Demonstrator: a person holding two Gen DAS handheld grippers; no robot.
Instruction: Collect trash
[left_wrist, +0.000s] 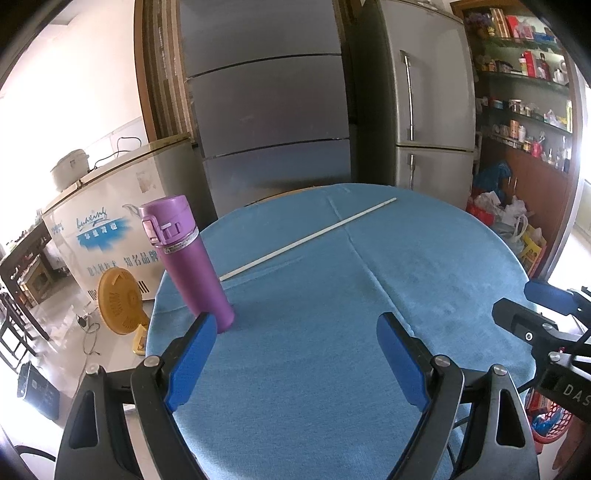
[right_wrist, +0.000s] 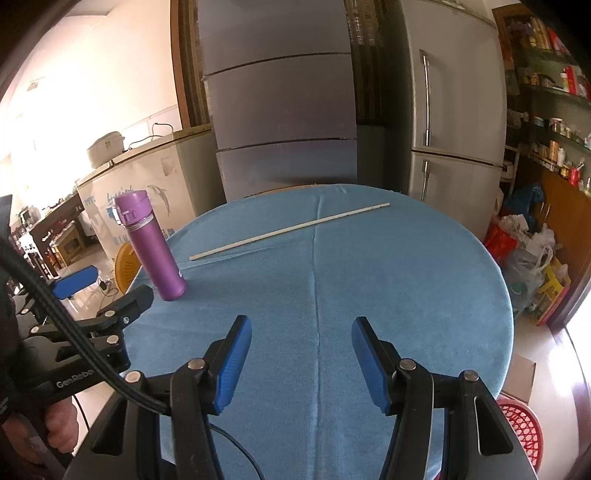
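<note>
A round table under a blue cloth (left_wrist: 332, 369) (right_wrist: 406, 295) carries a long thin white stick (left_wrist: 306, 240) (right_wrist: 288, 230) that lies slantwise across its far half. A purple flask (left_wrist: 192, 258) (right_wrist: 155, 247) with a flip lid stands upright near the left edge. My left gripper (left_wrist: 295, 321) (right_wrist: 107, 291) hovers open over the near left part of the cloth, its left fingertip close in front of the flask's base, nothing between its blue pads. My right gripper (right_wrist: 301, 325) (left_wrist: 513, 299) is open too, over bare cloth at the near right.
A red plastic basket (right_wrist: 521, 424) (left_wrist: 550, 421) sits on the floor by the table's near right. Two grey fridges (left_wrist: 432, 110) stand behind, a chest freezer (left_wrist: 122, 206) and a yellow fan (left_wrist: 118, 299) at left, bags (right_wrist: 532, 251) and shelves at right.
</note>
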